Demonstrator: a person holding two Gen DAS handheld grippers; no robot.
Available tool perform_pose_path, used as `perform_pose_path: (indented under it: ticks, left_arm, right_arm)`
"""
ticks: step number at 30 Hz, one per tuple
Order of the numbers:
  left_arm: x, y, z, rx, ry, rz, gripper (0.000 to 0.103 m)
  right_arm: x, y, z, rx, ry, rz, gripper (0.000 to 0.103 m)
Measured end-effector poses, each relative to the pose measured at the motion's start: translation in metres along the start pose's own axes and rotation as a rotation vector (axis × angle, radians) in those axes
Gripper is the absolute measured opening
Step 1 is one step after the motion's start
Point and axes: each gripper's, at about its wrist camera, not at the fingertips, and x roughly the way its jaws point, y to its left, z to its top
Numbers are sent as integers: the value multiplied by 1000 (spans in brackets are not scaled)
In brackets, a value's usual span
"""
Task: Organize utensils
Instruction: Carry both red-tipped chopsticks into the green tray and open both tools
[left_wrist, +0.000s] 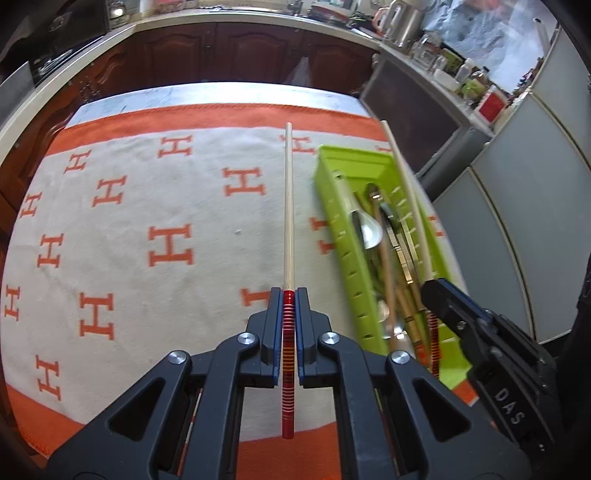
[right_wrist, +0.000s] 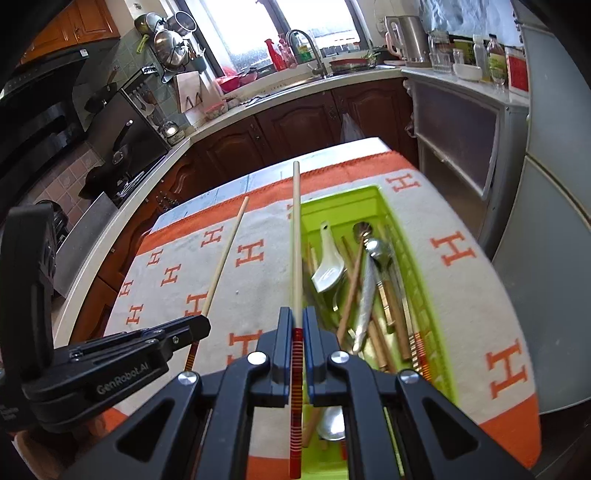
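Two chopsticks, one per gripper: my left gripper (left_wrist: 289, 295) clamps one chopstick (left_wrist: 288, 206), my right gripper (right_wrist: 296, 314) clamps the other (right_wrist: 295, 236). I lower both lengthwise into the green tray (right_wrist: 373, 195) ahead, releasing low among the spoons.

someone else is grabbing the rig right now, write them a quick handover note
Left gripper: shut on a long pale wooden chopstick with a red striped handle, held above the white and orange H-pattern cloth, left of the tray.
Right gripper: shut on a matching red-handled wooden chopstick, over the left wall of the lime green plastic utensil tray.
Done: the tray already holds a white ceramic soup spoon, metal spoons and brown chopsticks.
Left: get both held chopsticks into the tray and let go. No other loose utensils show on the cloth.
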Motion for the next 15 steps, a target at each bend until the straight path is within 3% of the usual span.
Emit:
perform_pose_path:
  ticks: [7,15]
  left_arm:
    - [11,-49,16,16,54,-112,4]
    - [41,-76,17,-9,114,-142,4]
  right_arm:
    - [1,-20,12,-39,21,-63,6]
    - [22,-34,7,-67,91,-105,6]
